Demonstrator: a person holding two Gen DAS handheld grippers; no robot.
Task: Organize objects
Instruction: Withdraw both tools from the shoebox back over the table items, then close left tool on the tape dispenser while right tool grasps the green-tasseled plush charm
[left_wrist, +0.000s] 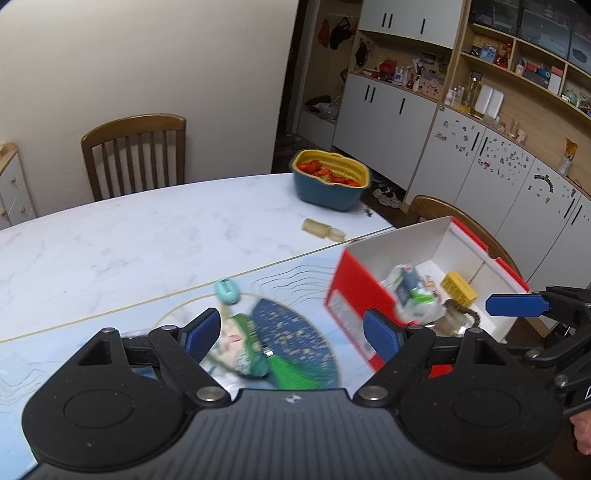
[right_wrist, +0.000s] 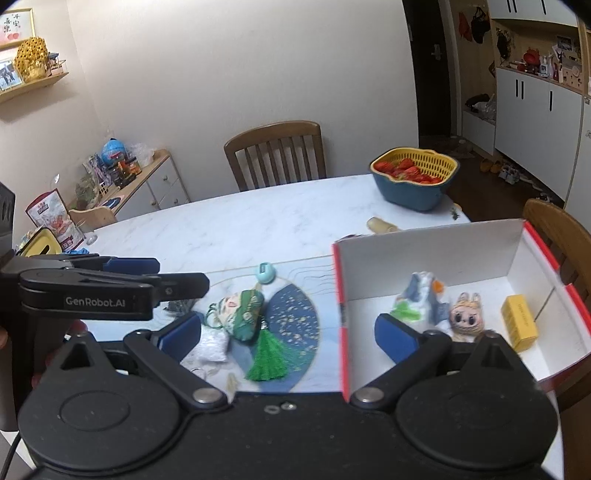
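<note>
Holding both tools above the mat (right_wrist: 317, 269), you carry nothing in either. Your left gripper (left_wrist: 291, 334) stands fairly wide, its blue pads bare; under it lies the green pouch (left_wrist: 255, 345), blurred in that view. Your right gripper (right_wrist: 288, 338) is spread very wide, also bare: one pad hangs over the white sachet (right_wrist: 208, 345) on the mat, the other over the floor of the box (right_wrist: 436, 258).

On the mat the pouch rests with its green tassel (right_wrist: 266, 360) fanned toward you, touching the sachet. A small teal clip (right_wrist: 265, 273) sits near the mat's far edge, apart from the pouch.

The box, red outside and white inside, stands open just to the right of the mat. Inside it you have a blue-and-white bag (right_wrist: 421, 302), a small doll (right_wrist: 463, 317) beside it, and a yellow carton (right_wrist: 519, 323) near the right wall.

Farther back on the table (right_wrist: 221, 221) stands a basket (right_wrist: 413, 181) of red produce.
</note>
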